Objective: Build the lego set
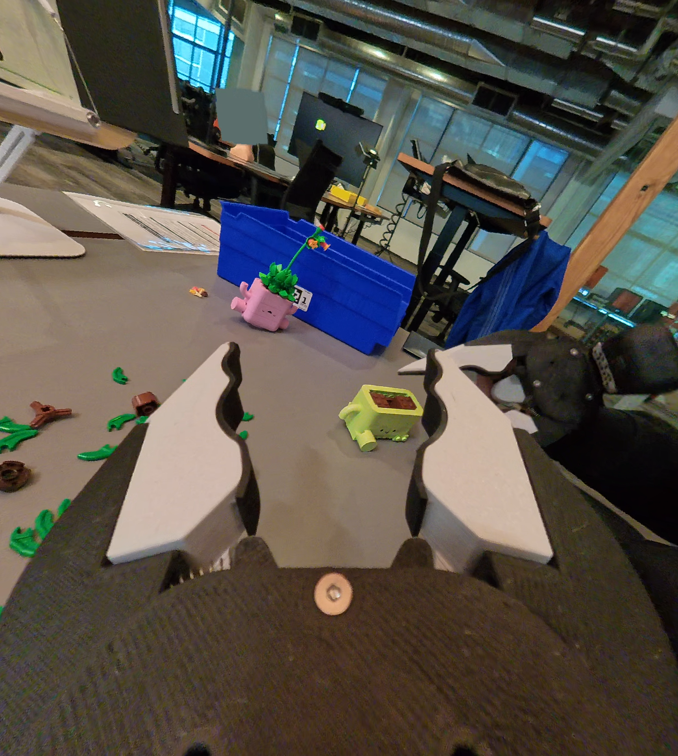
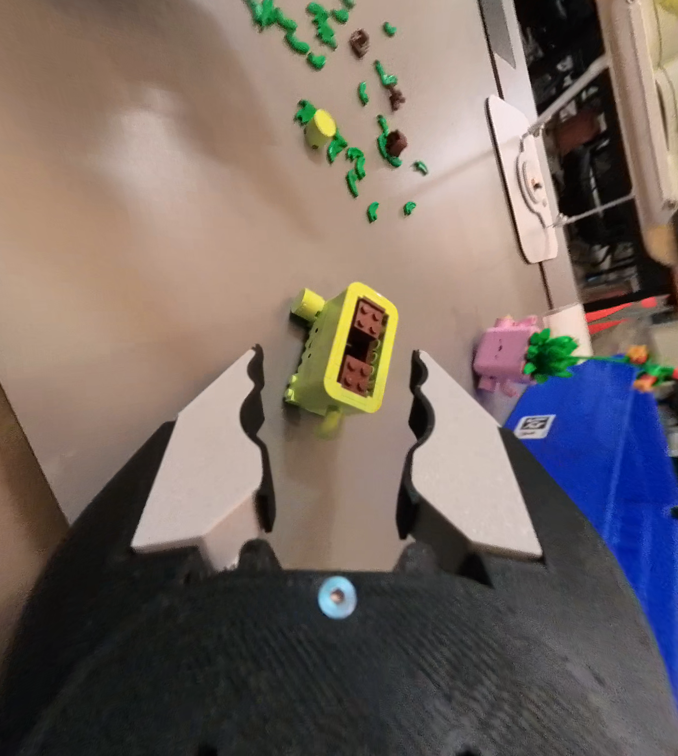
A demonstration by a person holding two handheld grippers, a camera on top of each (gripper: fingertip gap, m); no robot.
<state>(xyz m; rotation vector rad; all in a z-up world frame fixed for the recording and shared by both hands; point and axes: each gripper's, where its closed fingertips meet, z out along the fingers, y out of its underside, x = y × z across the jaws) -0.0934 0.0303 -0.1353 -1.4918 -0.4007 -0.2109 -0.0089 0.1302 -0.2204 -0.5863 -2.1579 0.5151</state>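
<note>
A lime-green lego pot (image 1: pixel 382 414) with brown bricks inside its rim lies on the grey table, just ahead of my open, empty left gripper (image 1: pixel 333 360), near its right finger. In the right wrist view the same pot (image 2: pixel 345 352) sits just beyond and between the tips of my open, empty right gripper (image 2: pixel 335 352). The right gripper also shows in the left wrist view (image 1: pixel 472 360), close behind the pot. A finished pink lego pot (image 1: pixel 265 304) with green leaves and a flower stalk stands farther back; it also shows in the right wrist view (image 2: pixel 500 356).
Loose green leaf pieces (image 1: pixel 16 437) and brown pieces (image 1: pixel 7 475) are scattered left of my left gripper, and show far ahead in the right wrist view (image 2: pixel 353 163) with a lime cylinder (image 2: pixel 321 127). A blue bin (image 1: pixel 329 282) stands behind the pink pot. A white monitor-stand base (image 1: pixel 10 229) sits far left. Spacing between my two grippers at the tips: around 15 centimeters.
</note>
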